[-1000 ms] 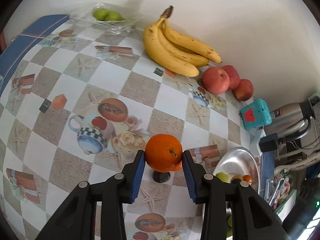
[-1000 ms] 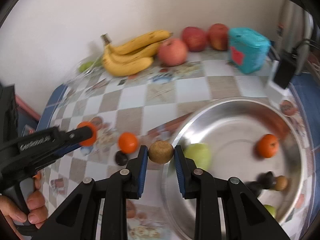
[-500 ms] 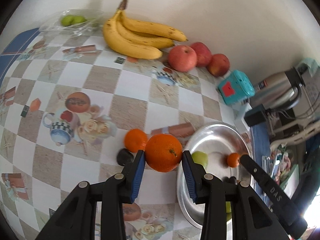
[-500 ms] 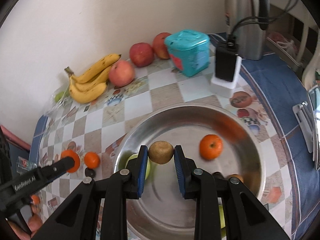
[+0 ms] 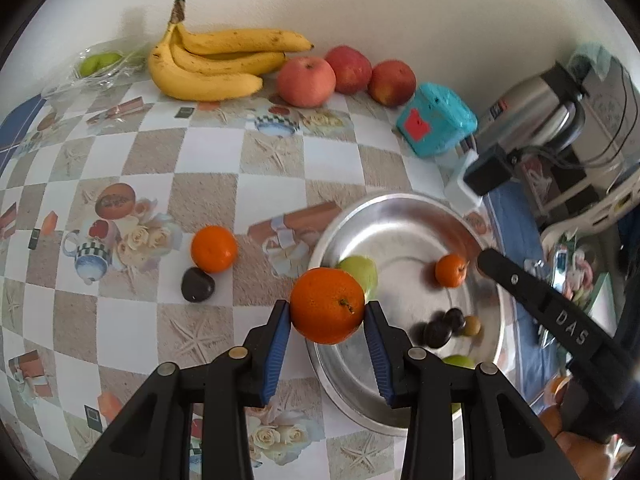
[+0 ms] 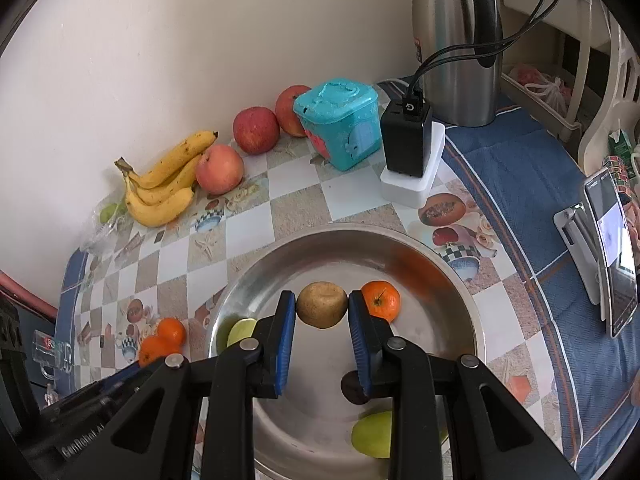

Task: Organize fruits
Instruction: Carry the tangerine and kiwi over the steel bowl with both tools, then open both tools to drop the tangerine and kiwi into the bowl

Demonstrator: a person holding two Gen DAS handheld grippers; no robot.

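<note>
While the left gripper (image 5: 326, 314) clamps one orange (image 5: 327, 305) above the near rim of the steel bowl (image 5: 348, 392), the right gripper (image 6: 322, 312) pinches one brown fruit (image 6: 322, 304) over the bowl's middle. Beyond, on the table: one loose orange (image 5: 214, 249), one dark plum (image 5: 197, 284), then three apples (image 5: 306, 81) and three bananas (image 5: 208, 68) by the wall.
</note>
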